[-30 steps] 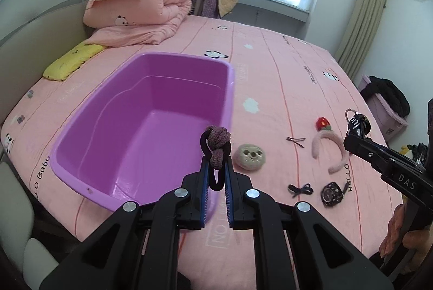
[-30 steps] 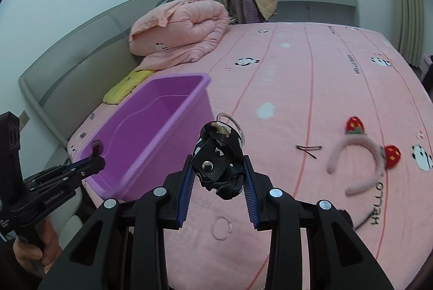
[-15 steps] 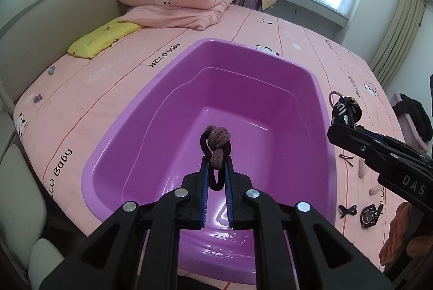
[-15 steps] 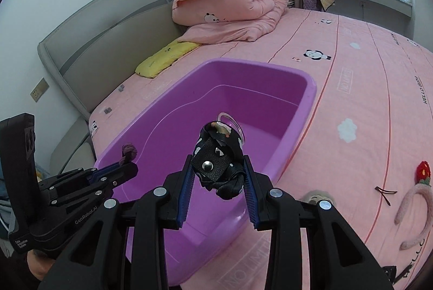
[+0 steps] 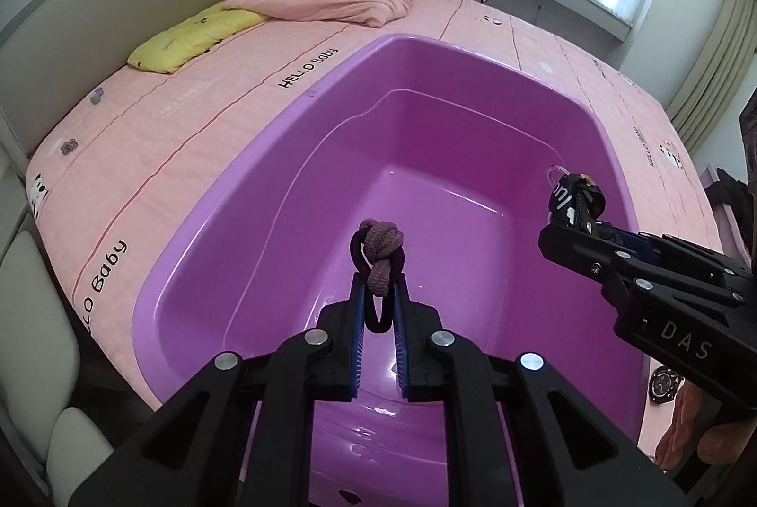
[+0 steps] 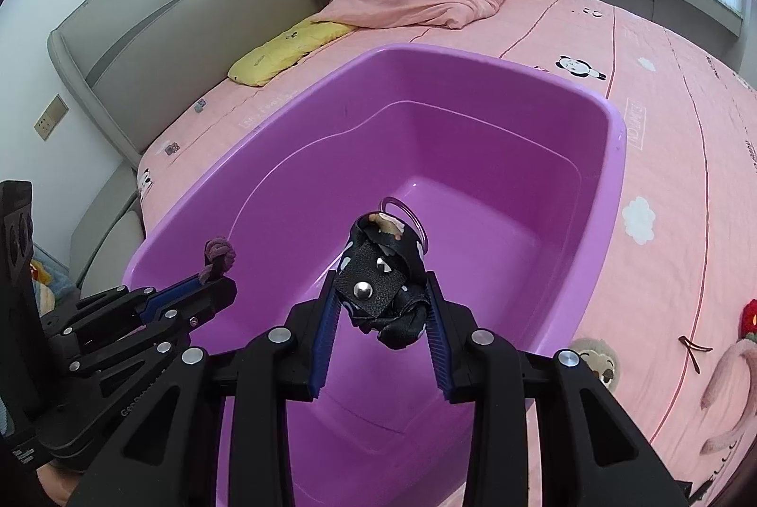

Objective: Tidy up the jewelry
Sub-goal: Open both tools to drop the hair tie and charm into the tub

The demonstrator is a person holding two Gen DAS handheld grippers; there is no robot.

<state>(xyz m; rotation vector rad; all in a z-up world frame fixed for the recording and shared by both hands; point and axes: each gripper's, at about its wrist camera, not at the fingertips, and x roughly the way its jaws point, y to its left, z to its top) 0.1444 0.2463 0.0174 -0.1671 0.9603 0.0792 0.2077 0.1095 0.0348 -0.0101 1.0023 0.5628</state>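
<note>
Above purple tub (image 5: 610, 156), both claws loaded

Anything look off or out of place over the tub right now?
Nothing stands out. The left gripper is shut on the knotted hair tie, the right gripper on the black polka-dot strap; both are over the empty purple tub, which sits flat and undamaged on the bed.
</note>
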